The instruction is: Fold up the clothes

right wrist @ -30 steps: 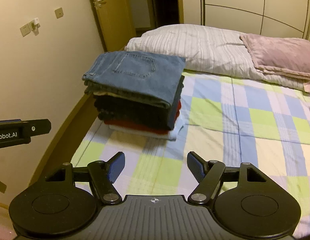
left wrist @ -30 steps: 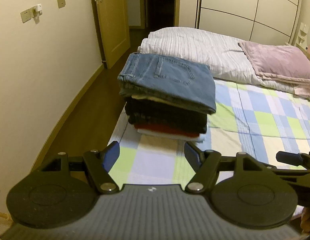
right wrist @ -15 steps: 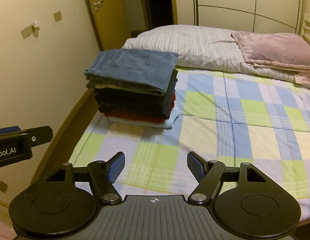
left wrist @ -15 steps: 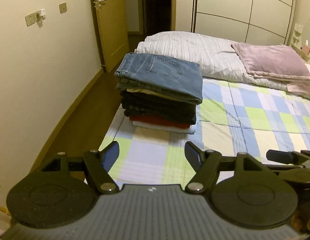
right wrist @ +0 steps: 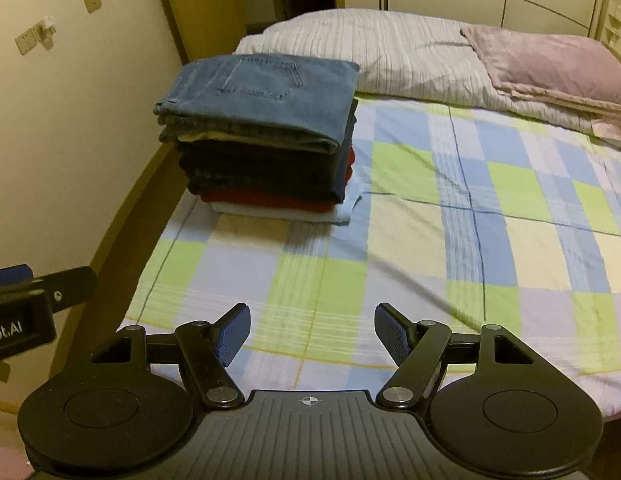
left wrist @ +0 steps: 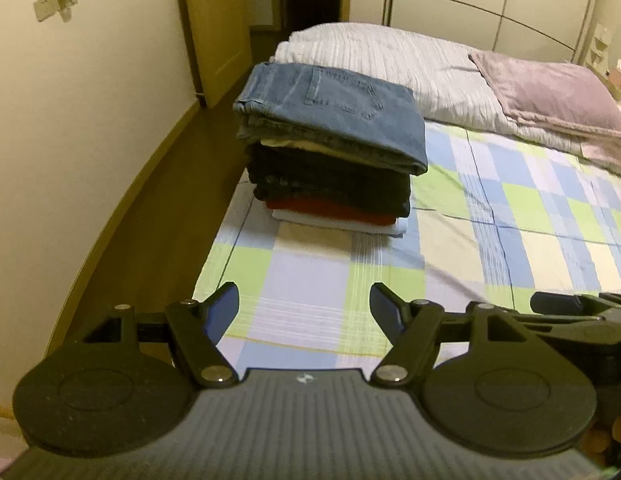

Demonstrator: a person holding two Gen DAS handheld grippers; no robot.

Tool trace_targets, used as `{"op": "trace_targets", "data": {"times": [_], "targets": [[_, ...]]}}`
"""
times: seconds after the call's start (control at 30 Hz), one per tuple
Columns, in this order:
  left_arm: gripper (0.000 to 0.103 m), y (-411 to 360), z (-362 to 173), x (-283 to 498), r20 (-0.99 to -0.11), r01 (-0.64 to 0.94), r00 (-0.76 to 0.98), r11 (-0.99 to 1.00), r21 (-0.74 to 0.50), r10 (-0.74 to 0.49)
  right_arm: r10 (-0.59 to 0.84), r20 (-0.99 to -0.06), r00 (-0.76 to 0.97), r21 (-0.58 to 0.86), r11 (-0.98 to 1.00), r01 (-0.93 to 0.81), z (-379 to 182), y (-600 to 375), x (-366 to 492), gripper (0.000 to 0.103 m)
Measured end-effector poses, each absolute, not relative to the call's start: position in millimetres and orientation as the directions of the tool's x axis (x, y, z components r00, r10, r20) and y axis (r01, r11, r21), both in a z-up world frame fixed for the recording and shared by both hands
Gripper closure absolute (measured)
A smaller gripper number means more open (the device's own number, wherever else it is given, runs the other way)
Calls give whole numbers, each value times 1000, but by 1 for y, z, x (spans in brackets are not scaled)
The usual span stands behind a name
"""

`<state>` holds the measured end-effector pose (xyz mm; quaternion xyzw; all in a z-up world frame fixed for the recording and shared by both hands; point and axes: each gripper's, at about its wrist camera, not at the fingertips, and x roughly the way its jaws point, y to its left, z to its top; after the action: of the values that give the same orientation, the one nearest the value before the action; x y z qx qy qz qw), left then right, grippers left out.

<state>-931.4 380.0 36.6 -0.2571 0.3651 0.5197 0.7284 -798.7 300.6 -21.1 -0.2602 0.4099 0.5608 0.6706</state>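
One stack of folded clothes (left wrist: 330, 160) sits on the left part of the bed (left wrist: 510, 232), close to its left edge and just in front of the striped white duvet (left wrist: 390, 56) bunched at the far end. On top lies a pair of folded blue jeans (left wrist: 338, 116), back pocket facing up. Under them comes a thin pale yellow layer, then several dark garments (left wrist: 330, 188), a red garment (left wrist: 330, 210), and a white one (left wrist: 338, 226) at the bottom, resting on the checked sheet. In the right wrist view the same stack (right wrist: 266, 140) has its long side running left to right, its folded edges toward the near side, and the jeans (right wrist: 266, 92) overhang the layers below a little.

A folded mauve blanket (left wrist: 550, 92) lies on the duvet at the far right, well apart from the stack. Left of the bed is a strip of wood floor (left wrist: 150, 208), a cream wall with sockets, and a wooden door (left wrist: 218, 28) at the far end; pale wardrobe panels (left wrist: 490, 4) stand behind the bed.

The left gripper (left wrist: 304, 308) hovers over the near edge of the sheet with its blue-padded fingers spread wide and nothing between them. The right gripper (right wrist: 312, 332) is likewise wide open and empty above the near sheet. Bare sheet lies between both grippers and the stack. Part of the left gripper's body shows at the left edge of the right wrist view, and part of the right gripper's at the right edge of the left wrist view.
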Motion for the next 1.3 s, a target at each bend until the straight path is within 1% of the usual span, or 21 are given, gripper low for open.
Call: {"op": "trace_targets", "data": {"times": [0.53, 1.3], "targets": [[34, 452, 6, -926, -831, -927, 209, 375, 0, 516, 489, -869, 71, 88, 295, -951, -46, 366, -797, 31], [34, 505, -15, -913, -839, -915, 228, 402, -11, 495, 462, -883, 87, 81, 331, -940, -63, 413, -782, 31]]}}
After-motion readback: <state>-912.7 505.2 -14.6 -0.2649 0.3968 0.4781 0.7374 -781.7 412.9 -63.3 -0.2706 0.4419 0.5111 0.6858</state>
